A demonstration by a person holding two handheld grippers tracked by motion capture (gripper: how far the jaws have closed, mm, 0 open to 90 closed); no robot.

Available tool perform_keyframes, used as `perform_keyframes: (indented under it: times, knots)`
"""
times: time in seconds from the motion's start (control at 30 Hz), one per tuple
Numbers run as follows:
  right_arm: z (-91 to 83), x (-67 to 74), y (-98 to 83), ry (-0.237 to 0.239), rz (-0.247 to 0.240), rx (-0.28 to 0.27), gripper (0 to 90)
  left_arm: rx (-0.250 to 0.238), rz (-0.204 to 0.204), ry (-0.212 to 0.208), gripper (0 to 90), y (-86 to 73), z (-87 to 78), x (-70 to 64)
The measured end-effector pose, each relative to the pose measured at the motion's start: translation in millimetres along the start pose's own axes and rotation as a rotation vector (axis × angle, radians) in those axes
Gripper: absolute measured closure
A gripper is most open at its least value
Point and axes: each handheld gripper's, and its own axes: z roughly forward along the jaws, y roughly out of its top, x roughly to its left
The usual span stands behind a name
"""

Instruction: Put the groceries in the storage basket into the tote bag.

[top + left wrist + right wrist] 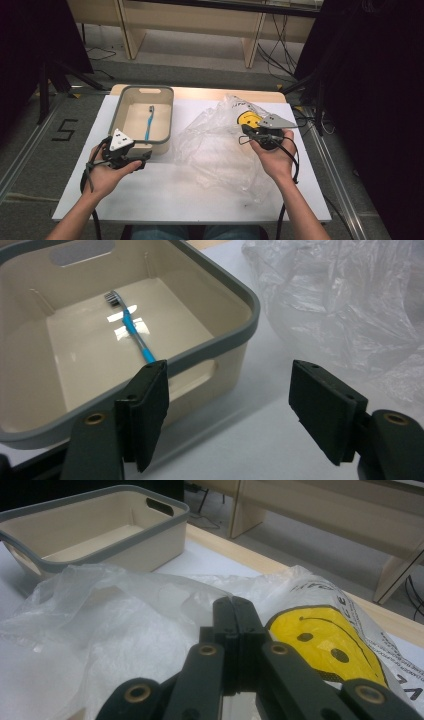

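A crumpled clear plastic bag (215,150) with a yellow smiley face (248,118) lies on the right half of the white table (150,195). My right gripper (245,129) is at the bag's far right side beside the smiley. Its jaws are pressed together on a ridge of the film (233,602). A beige basket with a grey rim (170,115) stands at the back left. A blue toothbrush (149,122) lies inside it. My left gripper (144,158) hovers open just in front of the basket's near wall (230,380), with nothing between the jaws.
The bag (350,300) spreads to the right of the basket (240,295), with a strip of bare table between them. Beyond the far table edge stand wooden furniture legs (252,47) and cables on the floor.
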Motion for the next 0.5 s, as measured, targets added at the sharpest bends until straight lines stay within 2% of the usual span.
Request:
perform_keyframes:
  times: [0.27, 0.5]
  knots:
    - [0.8, 1.3, 0.2, 0.002, -0.002, 0.007, 90.0, 0.004, -0.023, 0.021, 32.1, 9.3, 2.3, 10.8]
    - [1.3, 2.1, 0.4, 0.006, -0.001, 0.008, 90.0, 0.03, -0.012, 0.026, 32.0, 24.3, 10.5, 15.5]
